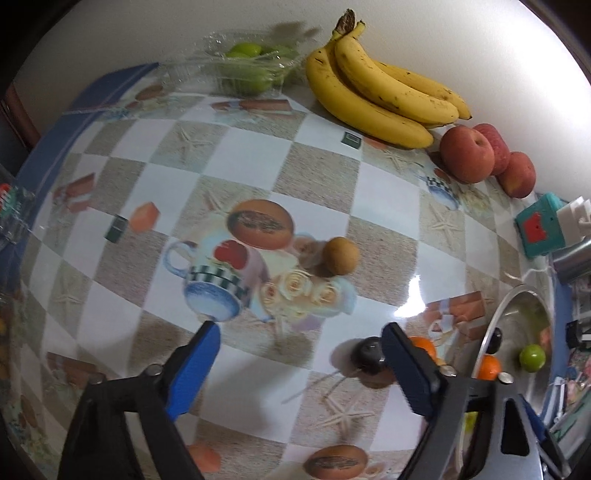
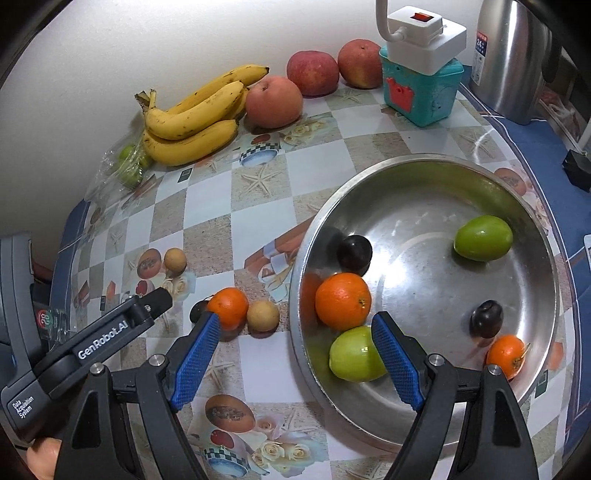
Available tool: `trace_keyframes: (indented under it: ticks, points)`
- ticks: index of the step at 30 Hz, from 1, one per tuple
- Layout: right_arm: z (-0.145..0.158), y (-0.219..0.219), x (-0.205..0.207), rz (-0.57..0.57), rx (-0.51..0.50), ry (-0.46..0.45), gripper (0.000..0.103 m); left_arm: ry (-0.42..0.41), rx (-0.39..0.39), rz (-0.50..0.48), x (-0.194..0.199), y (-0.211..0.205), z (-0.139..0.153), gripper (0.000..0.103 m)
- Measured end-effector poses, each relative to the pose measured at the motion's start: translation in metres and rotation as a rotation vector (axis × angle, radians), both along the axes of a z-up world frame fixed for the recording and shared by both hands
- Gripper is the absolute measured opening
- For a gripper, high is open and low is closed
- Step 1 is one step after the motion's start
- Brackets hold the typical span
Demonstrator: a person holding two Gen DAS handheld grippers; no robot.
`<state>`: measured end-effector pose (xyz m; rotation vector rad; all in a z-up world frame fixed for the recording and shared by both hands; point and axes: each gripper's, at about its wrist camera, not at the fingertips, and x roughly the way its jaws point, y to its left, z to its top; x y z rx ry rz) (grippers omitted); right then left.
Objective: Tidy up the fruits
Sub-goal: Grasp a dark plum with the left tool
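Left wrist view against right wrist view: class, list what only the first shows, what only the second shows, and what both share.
Only the left wrist view: the clear tub of green fruit seen plainly, and a dark fruit on the cloth by the left gripper.

Only the right wrist view: the whole bowl, its two green fruits, a power strip, a kettle, and the right gripper, jaws open.

Both: bananas, apples, teal box, tan fruit.
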<state>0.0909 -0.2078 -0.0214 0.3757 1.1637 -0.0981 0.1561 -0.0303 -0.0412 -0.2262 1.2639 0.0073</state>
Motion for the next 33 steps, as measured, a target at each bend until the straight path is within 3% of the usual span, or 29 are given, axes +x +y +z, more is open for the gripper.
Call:
trace_keyframes:
  ticks: [4,9,33]
  points:
    - [0.001,-0.002,-0.001,-0.006,-0.001,-0.003,0.084,-0.001,-0.052,-0.021,0.002,-0.008,-0.005,0.080]
    - [0.001,-0.004,-0.001,-0.007,-0.004,0.002,0.084,0.023,-0.092,-0.042,0.004,-0.017,-0.013,0.062]
    - [0.000,-0.005,-0.001,-0.003,-0.003,0.010,0.084,0.105,-0.364,0.103,-0.002,0.000,-0.034,0.029]
